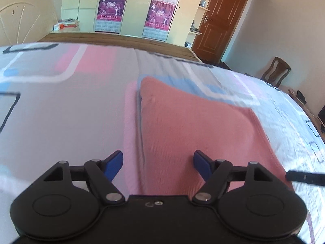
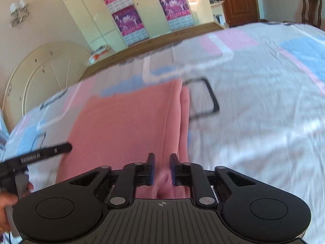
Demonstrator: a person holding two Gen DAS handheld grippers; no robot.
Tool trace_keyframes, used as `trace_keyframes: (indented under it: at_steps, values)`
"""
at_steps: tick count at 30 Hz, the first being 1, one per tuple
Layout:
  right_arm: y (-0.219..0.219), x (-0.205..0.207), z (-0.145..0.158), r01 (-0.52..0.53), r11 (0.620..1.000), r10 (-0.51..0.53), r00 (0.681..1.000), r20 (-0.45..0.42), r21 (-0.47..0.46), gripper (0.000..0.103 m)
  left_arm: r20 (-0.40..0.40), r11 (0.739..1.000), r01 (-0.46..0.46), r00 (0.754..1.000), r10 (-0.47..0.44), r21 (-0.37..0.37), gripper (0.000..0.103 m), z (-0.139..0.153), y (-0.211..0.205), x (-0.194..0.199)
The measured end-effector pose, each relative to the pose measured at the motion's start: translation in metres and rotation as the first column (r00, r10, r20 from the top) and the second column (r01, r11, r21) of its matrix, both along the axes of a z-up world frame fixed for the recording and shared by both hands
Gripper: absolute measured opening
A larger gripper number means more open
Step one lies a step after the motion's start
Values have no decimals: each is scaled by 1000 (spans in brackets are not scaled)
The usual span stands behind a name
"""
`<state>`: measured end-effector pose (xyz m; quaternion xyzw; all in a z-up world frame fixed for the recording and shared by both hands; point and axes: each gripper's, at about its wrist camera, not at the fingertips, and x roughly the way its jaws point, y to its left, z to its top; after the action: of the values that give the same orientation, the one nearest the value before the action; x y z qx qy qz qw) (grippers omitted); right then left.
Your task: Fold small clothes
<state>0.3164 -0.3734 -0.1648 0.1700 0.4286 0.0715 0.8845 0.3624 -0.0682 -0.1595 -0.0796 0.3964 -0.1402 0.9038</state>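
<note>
While the salmon-pink ribbed knit garment (image 1: 195, 126) lies lengthwise on the patterned bedsheet (image 1: 61, 105), the right gripper (image 2: 162, 167) stands narrowly parted around its bunched near edge, grip uncertain. Left gripper (image 1: 158, 162): wide open, empty, above the garment's near-left edge.

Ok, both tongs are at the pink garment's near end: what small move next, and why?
Probably close the left tongs on the pink garment near its left edge. They stand open over that edge, gripping nothing, while the right tongs have fabric bunched between them, though blur hides whether they pinch. Both near corners held would let the end fold over.
</note>
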Motion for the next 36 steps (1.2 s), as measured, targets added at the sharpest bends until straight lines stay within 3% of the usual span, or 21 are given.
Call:
trace_keyframes:
  at_steps: [6, 7, 8, 12, 15, 21, 26, 31, 36]
  values:
    - [11, -32, -15, -1, 1000, 1, 999, -43, 3, 24, -24, 1000, 25, 999, -25, -7, 74, -3, -1, -23]
    - [13, -34, -17, 0, 1000, 0, 999, -45, -3, 21, -37, 999, 39, 999, -40, -3, 74, -7, -2, -23]
    - [14, -37, -19, 2, 1000, -3, 999, -45, -18, 8, -47, 999, 47, 998, -47, 1, 72, -10, -5, -25]
    - [8, -41, -16, 56, 996, -58, 998, -21, -66, 7, -79, 999, 53, 995, -54, -11, 72, -19, -9, -30]
    - [-4, -36, -40, 91, 995, -95, 988, -125, -39, 8, -93, 998, 63, 994, -62, 6, 72, -25, -13, -33]
    - [-9, -46, -13, 113, 993, -115, 992, -55, -35, 9, -50, 999, 53, 997, -53, 4, 71, -7, -6, -40]
    - [16, -31, 19, 58, 990, -49, 996, 72, -130, 9, 21, 997, 74, 997, -74, 2, 71, 13, -17, -29]
    - [41, -1, 12, 27, 991, -16, 997, 79, -130, 9, 46, 996, 92, 995, -92, 15, 71, 15, -46, 6]
    - [41, 7, -22, 21, 969, -15, 1000, 28, -247, 9, 41, 994, 91, 995, -93, 61, 71, -2, -60, 24]
